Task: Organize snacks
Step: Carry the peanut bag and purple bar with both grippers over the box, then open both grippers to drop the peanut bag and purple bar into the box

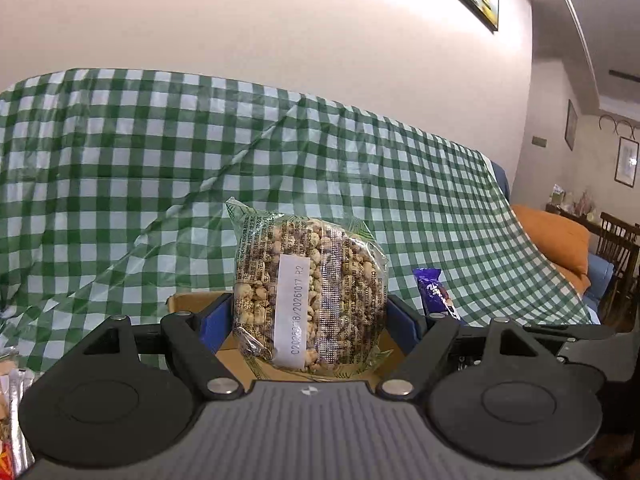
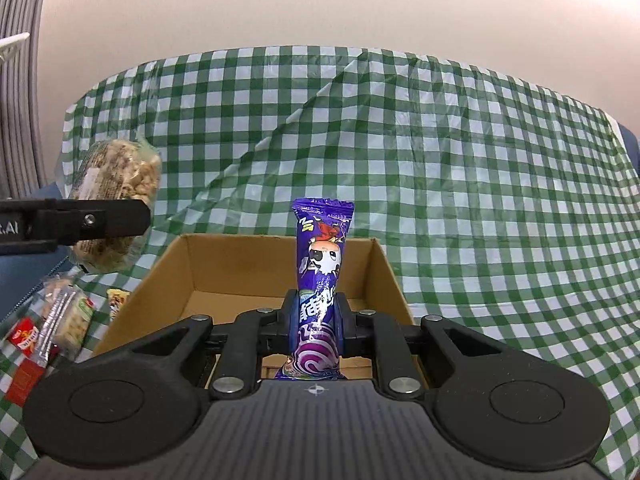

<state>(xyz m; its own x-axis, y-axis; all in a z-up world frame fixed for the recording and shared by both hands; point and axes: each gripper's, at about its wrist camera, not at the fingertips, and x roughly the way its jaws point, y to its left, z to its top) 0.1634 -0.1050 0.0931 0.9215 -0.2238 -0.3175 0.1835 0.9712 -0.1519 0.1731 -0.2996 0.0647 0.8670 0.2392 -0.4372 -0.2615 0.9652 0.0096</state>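
Left gripper (image 1: 310, 316) clamps the puffed-grain cake pack (image 1: 310, 288) at centre frame: light, brittle, slippery film; hold by its flat edges. Right gripper (image 2: 316, 320) pinches the purple snack bar (image 2: 320, 264) mid-wrapper, upright over the cardboard box (image 2: 160, 276).

A box (image 2: 280, 264) sat on the cloth (image 2: 460, 200), its open top facing up, with the cloth rising behind it. The right gripper (image 2: 316, 320) held a bar (image 2: 320, 264) upright over the box's near edge. Left of the box, above the cloth, the left gripper (image 1: 308, 316) held a puffed cake (image 1: 308, 288) on edge. Below it, along the cloth's left edge, lay several packets (image 2: 60, 316), one just beside the box's left wall.
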